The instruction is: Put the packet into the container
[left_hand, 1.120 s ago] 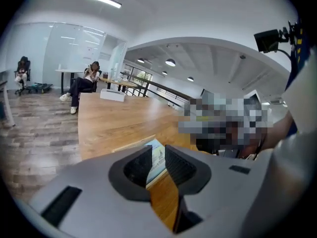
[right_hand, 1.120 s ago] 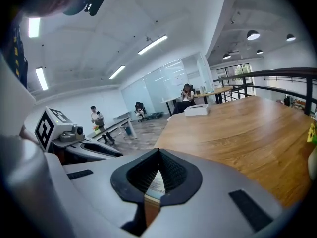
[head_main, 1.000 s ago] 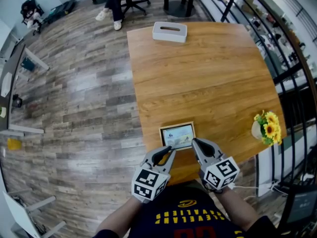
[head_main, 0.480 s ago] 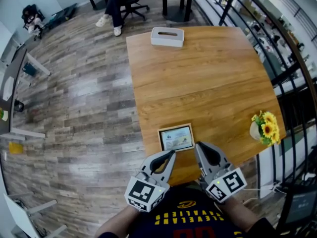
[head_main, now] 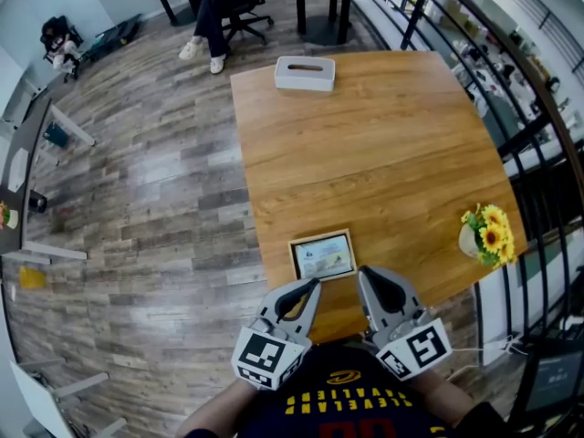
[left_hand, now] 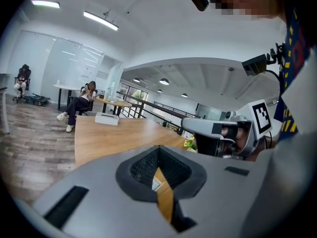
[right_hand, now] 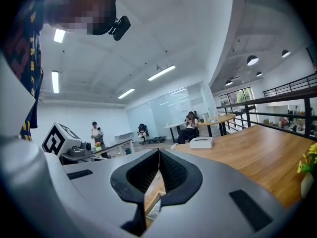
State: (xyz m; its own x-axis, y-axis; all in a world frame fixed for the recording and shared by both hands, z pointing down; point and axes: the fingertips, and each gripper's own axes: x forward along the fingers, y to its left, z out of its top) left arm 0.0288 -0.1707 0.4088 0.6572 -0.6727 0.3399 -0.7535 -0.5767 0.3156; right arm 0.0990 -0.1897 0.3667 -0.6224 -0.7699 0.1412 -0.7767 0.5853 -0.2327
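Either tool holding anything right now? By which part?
Nothing held. The left tool and right tool are both shut with nothing between their jaws. The packet lies in the container on the table, just ahead of them.

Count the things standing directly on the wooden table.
3: a white box at the far edge, a shallow container near the front edge, and a pot of yellow flowers at the right edge. The left gripper and right gripper cover part of the front edge.

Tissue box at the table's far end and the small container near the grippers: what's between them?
Nothing: the head view shows only bare wooden table between the tissue box and the container. The sunflower pot stands off to the right.
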